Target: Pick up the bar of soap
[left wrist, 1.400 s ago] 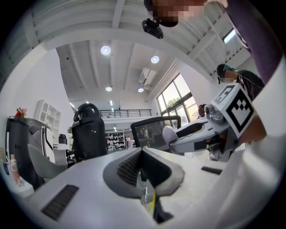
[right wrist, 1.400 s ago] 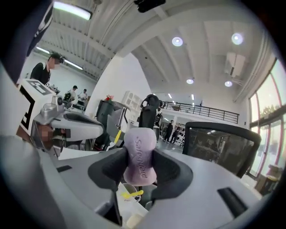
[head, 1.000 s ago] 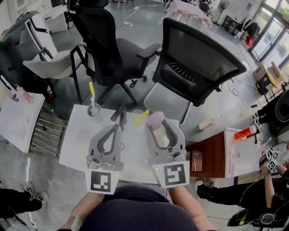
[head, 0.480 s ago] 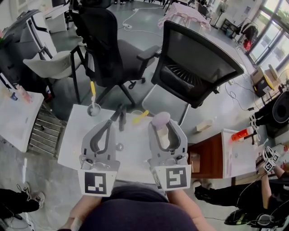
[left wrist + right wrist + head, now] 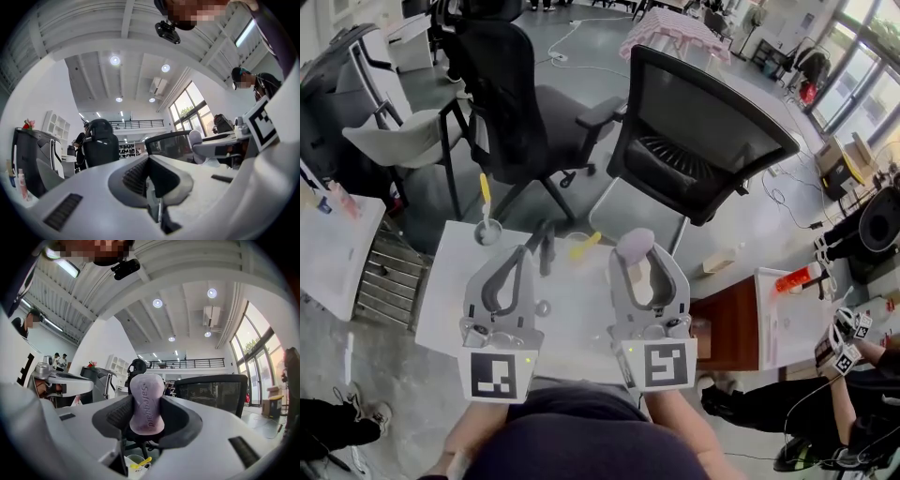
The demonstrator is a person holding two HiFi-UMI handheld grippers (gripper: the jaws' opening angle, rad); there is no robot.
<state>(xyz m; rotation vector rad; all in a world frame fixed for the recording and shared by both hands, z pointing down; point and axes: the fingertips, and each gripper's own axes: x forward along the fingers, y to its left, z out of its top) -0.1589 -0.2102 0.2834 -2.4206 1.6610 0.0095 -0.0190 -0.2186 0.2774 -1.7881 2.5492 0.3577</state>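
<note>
Slightly wider apart than a second ago, the left gripper (image 5: 518, 255) has slid outward in the head view, while the right gripper (image 5: 639, 264) holds much the same place over the white table (image 5: 450, 291). The bar of soap (image 5: 634, 243) sits lifted off the table, at the right gripper's tips. Both grippers reach forward side by side, marker cubes near the person's body.

In the left gripper view, the left gripper (image 5: 150, 164) has its jaws pressed together on nothing.

In the right gripper view, the right gripper (image 5: 146, 420) clamps the bar of soap (image 5: 146, 399) upright, pads on its lower half. A steady squeeze and level wrist seem wise, since a rounded bar probably slips easily.
</note>
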